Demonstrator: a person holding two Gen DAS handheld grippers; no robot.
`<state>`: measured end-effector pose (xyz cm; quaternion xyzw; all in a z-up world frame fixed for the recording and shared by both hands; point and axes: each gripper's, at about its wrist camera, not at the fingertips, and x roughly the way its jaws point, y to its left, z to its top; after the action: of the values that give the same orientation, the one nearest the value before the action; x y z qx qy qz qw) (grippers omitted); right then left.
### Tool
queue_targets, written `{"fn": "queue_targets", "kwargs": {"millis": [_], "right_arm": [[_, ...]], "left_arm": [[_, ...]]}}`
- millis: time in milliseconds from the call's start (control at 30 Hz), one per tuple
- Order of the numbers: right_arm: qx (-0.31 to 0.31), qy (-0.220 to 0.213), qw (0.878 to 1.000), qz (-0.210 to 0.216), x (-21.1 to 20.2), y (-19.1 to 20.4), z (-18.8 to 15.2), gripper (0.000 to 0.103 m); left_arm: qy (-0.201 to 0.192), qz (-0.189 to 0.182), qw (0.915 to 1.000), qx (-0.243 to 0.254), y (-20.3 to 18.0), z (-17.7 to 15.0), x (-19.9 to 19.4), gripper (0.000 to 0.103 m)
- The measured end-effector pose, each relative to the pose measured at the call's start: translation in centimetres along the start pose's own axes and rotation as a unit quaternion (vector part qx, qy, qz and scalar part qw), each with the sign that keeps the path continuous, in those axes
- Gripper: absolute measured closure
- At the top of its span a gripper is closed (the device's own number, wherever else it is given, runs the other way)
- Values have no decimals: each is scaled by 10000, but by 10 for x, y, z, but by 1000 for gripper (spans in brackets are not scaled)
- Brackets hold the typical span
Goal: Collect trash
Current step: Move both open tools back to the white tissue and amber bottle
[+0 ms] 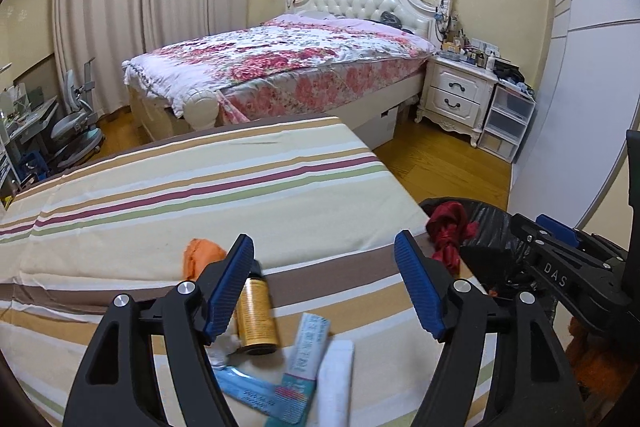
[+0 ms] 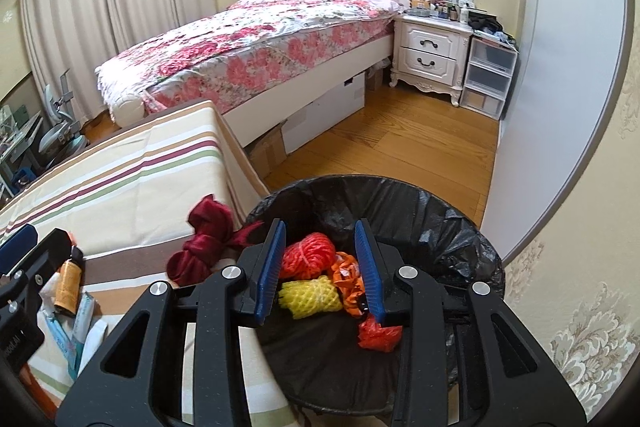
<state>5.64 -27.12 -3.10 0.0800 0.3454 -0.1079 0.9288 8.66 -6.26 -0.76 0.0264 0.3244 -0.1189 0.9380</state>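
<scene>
My left gripper's point(image 1: 324, 283) near finger point(image 1: 228, 291) hides part of the gold bottle point(image 1: 256, 315) and of the crumpled white scrap point(image 1: 224, 345) beside it. Below it, the blue packet point(image 1: 256, 391) and white strip point(image 1: 334, 383) run off the frame's bottom edge; their print is too small to read. Under my right gripper point(image 2: 320, 267), the bin's point(image 2: 460, 227) near rim is covered, and one fingertip point(image 2: 370, 267) hides part of the orange wrapper point(image 2: 348, 267).

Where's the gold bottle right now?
The gold bottle lies on the striped sheet, low centre in the left wrist view, just inside the left gripper's left finger, beside the blue tubes and below the orange scrap.
</scene>
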Motion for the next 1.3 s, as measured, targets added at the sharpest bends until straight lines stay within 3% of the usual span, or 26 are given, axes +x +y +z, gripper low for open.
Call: {"fn": "queue_targets", "kwargs": {"millis": [300, 567, 1000, 1133, 1300], "right_arm": [[-398, -15, 9986, 355, -11, 41, -7, 68], [-771, 45, 9945, 701, -22, 78, -18, 68], [-1023, 139, 9911, 836, -25, 102, -27, 67], [-1028, 167, 9911, 833, -24, 103, -28, 67], [-1044, 222, 9907, 841, -20, 104, -30, 67]], "left_arm": [[102, 525, 9973, -502, 59, -21, -17, 32], [238, 738, 9940, -772, 90, -38, -26, 32], [408, 489, 9955, -705, 83, -41, -11, 32], [546, 351, 9959, -624, 81, -43, -3, 45], [571, 171, 9966, -566, 77, -42, -1, 53]]}}
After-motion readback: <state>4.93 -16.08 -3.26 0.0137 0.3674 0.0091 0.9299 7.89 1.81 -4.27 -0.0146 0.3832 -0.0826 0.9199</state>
